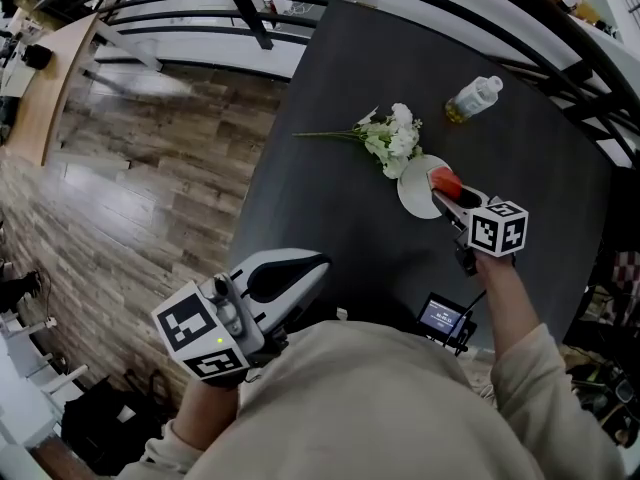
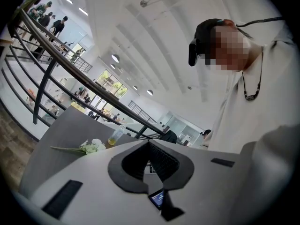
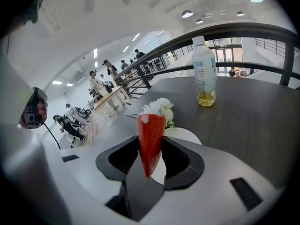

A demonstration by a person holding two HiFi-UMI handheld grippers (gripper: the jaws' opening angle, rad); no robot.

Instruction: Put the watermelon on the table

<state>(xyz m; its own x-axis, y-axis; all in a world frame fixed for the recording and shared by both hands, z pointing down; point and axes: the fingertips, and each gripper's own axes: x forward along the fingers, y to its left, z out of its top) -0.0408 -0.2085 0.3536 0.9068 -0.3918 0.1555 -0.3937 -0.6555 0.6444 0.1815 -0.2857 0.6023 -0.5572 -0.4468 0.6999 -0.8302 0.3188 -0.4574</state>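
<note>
A red wedge of watermelon [image 1: 445,181] is clamped between the jaws of my right gripper [image 1: 447,193], which is shut on it. In the right gripper view the watermelon [image 3: 150,142] stands point-down between the black pads of the right gripper [image 3: 151,149]. It hangs over the near edge of a white plate [image 1: 412,193] on the dark table [image 1: 330,168]. My left gripper [image 1: 300,268] stays low at the table's near left edge, close to my body. In its own view the left gripper [image 2: 149,146] has its jaws together with nothing in them.
White flowers [image 1: 392,138] with a long stem lie just beyond the plate. A plastic bottle [image 1: 474,99] with yellowish liquid is farther back on the right. A small device with a lit screen [image 1: 443,318] sits at the near table edge. A dark railing borders the table's far side.
</note>
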